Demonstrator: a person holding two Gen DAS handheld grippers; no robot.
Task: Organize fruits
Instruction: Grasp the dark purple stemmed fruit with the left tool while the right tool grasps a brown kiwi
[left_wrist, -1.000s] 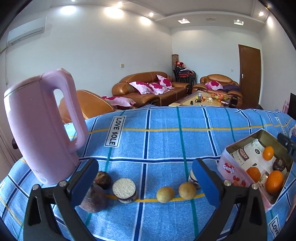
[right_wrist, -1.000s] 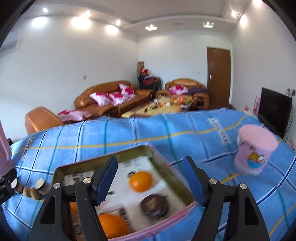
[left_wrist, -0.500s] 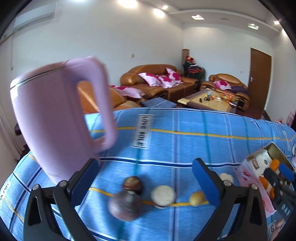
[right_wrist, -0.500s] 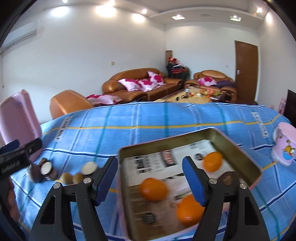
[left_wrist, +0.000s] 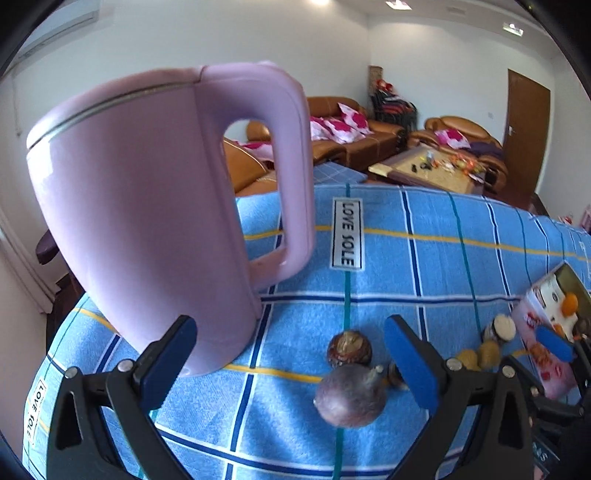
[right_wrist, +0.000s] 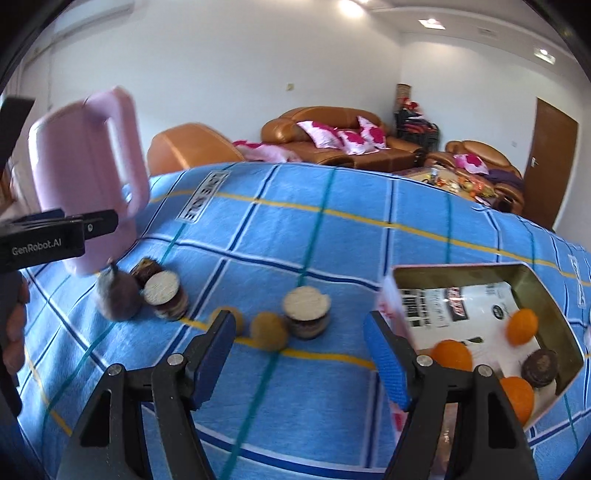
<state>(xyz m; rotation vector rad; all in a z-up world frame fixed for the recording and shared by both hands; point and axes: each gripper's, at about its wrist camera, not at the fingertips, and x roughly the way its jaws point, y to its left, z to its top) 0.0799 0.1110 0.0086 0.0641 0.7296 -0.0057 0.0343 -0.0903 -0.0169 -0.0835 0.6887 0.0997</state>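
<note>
While both claws hang over the blue checked cloth (right_wrist: 351, 236) on the worktop, the loose fruit lies in a rough row across it, running left to right.

Right claw (right_wrist: 299, 354): blue pads apart and closing, nothing between them. Small round yellow-brown fruit (right_wrist: 269, 329) sits just ahead of it, slightly left of centre, with a twin (right_wrist: 236, 318) partly hidden behind the left pad. A cut brown fruit with a pale flat top (right_wrist: 306, 312) is just beyond, a little right. The open metal tin with a printed paper liner (right_wrist: 546, 295) is to the right, just beside the right pad, holding three orange citrus fruits (right_wrist: 521, 326) and one dark round fruit (right_wrist: 540, 367).

Left claw (left_wrist: 288, 360): spread wide, empty. Dark purple round fruit with a stem (left_wrist: 349, 397) lies right of centre between its pads, a brown bulb-shaped fruit (left_wrist: 349, 349) just behind it. Tall pink plastic jug with a handle (left_wrist: 147, 221) stands close on the left, nearly touching the left pad.

Judgement: right claw is nearer the yellow-brown pair and the tin, left claw nearer the purple fruit. Round fruit, no long axis to line up; the carry would be rightward to the tin. Risk: fruit rolling on the cloth.
</note>
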